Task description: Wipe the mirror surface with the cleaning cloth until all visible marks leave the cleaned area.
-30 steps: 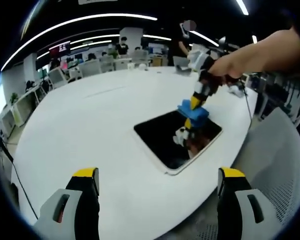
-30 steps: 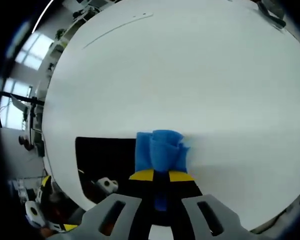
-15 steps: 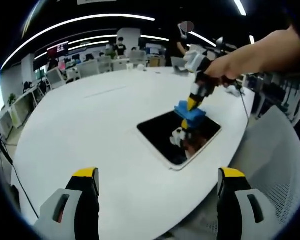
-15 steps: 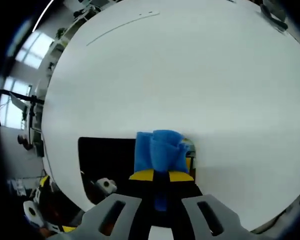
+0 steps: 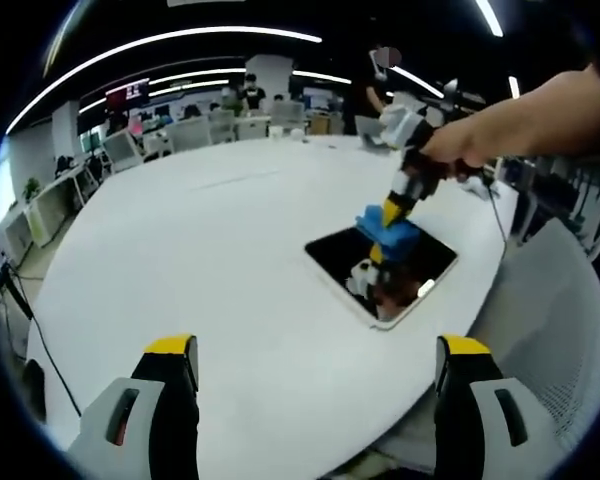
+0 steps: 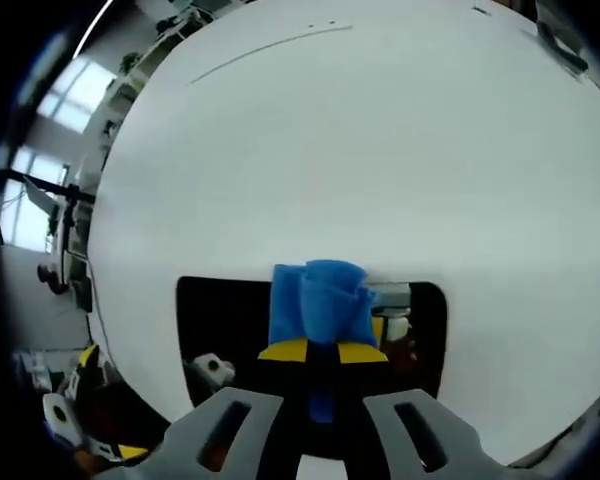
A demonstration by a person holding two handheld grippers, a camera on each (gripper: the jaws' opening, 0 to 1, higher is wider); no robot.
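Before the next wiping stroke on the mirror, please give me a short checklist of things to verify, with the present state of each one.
1. Blue cleaning cloth clamped in the right gripper: ok.
2. Cloth resting on the mirror: ok, it sits at the far part of the glass.
3. Mirror lying flat on the white table: ok.
4. Whole mirror in the left gripper view: ok.
5. Left gripper open and away from the mirror: ok.
6. Marks remaining on the glass: cannot tell, reflections cover it.

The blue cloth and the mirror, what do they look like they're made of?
The blue cloth looks like soft folded fabric, maybe microfibre: matte, bunched in folds. The mirror looks like glossy dark glass in a thin pale frame; it reflects the right gripper and a light.
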